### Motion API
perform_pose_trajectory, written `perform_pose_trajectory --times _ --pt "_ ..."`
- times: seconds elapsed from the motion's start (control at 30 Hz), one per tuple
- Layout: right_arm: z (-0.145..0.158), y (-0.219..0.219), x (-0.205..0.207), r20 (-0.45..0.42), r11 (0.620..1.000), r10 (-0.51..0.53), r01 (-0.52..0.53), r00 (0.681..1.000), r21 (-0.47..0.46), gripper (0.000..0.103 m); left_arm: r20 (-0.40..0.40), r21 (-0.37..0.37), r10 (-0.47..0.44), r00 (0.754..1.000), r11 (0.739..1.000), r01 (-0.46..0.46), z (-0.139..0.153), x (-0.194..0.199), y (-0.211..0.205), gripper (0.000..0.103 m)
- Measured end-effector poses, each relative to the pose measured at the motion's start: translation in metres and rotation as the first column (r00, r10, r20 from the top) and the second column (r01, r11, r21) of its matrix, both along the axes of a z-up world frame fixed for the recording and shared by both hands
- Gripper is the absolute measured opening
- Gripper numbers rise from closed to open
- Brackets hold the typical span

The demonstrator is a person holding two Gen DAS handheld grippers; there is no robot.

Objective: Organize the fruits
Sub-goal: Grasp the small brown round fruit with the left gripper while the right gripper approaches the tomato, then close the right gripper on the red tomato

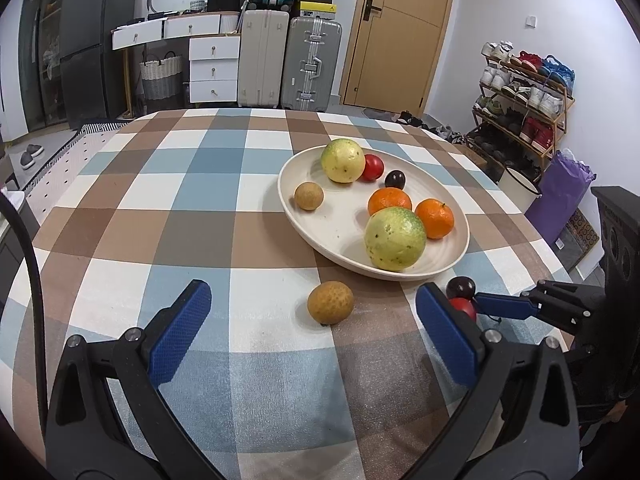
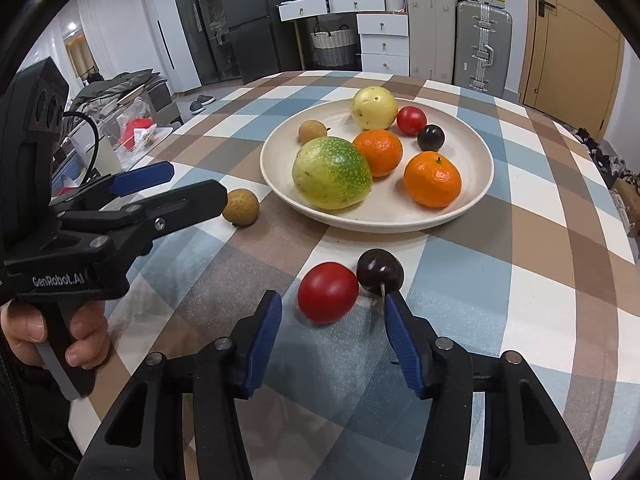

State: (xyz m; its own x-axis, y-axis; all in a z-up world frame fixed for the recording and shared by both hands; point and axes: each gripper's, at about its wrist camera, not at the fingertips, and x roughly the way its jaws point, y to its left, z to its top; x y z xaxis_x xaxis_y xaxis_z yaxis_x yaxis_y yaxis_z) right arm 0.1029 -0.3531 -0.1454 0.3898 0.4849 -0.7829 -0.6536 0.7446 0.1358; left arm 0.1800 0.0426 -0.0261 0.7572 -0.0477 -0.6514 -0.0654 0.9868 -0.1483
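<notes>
A cream plate (image 1: 344, 228) (image 2: 400, 210) holds two yellow-green fruits, two oranges, a small red fruit, a dark cherry and a brown longan. On the cloth before the plate lies a second longan (image 1: 330, 303) (image 2: 241, 207); my left gripper (image 1: 314, 296) stands open around it, both pads well clear. To its right lie a red tomato (image 2: 328, 292) (image 1: 464, 308) and a dark cherry (image 2: 380, 267) (image 1: 461, 287), side by side. My right gripper (image 2: 334, 304) is open, its fingertips either side of the tomato's near edge without pressing on it.
The checked tablecloth (image 1: 200, 184) covers a round table whose edge curves off on the right. A hand (image 2: 52, 332) holds the left gripper's handle at the left. Suitcases, white drawers, a door and a shoe rack (image 1: 524, 96) stand beyond the table.
</notes>
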Motion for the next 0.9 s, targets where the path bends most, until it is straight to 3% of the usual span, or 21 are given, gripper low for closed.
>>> perform_pose_trajectory --times 0.13,0.3,0.43,0.5,0.6,0.73,0.9 --pt "0.004 0.000 0.004 0.000 1.000 -0.011 0.011 1.000 0.000 0.051 -0.018 -0.010 -0.005 1.000 1.000 0.005 -0.002 0.004 0.001 0.102" --pt "0.002 -0.002 0.003 0.005 1.000 -0.020 0.020 1.000 -0.010 0.050 -0.123 -0.017 -0.016 0.992 1.000 0.014 -0.015 0.021 0.000 0.100" --pt "0.004 -0.004 0.002 0.007 1.000 -0.015 0.015 1.000 -0.002 0.050 -0.184 -0.013 -0.053 0.981 0.999 0.052 -0.026 0.032 -0.006 0.078" --pt "0.007 -0.005 0.000 0.010 1.000 -0.013 0.013 1.000 0.003 0.050 -0.186 0.001 -0.065 0.980 0.998 0.066 -0.026 0.033 -0.010 0.073" --pt "0.010 -0.009 -0.002 0.016 1.000 -0.013 0.012 1.000 0.014 0.050 -0.181 0.001 -0.079 0.980 0.997 0.081 -0.027 0.034 -0.012 0.058" --pt "0.014 -0.011 -0.007 0.023 1.000 -0.008 0.008 1.000 0.018 0.050 -0.172 -0.035 -0.086 0.981 0.996 0.081 -0.026 0.034 -0.007 0.029" --pt "0.014 -0.011 -0.010 0.020 1.000 -0.004 0.004 1.000 0.021 0.050 -0.146 -0.056 -0.102 0.984 0.994 0.095 -0.022 0.031 -0.005 0.026"
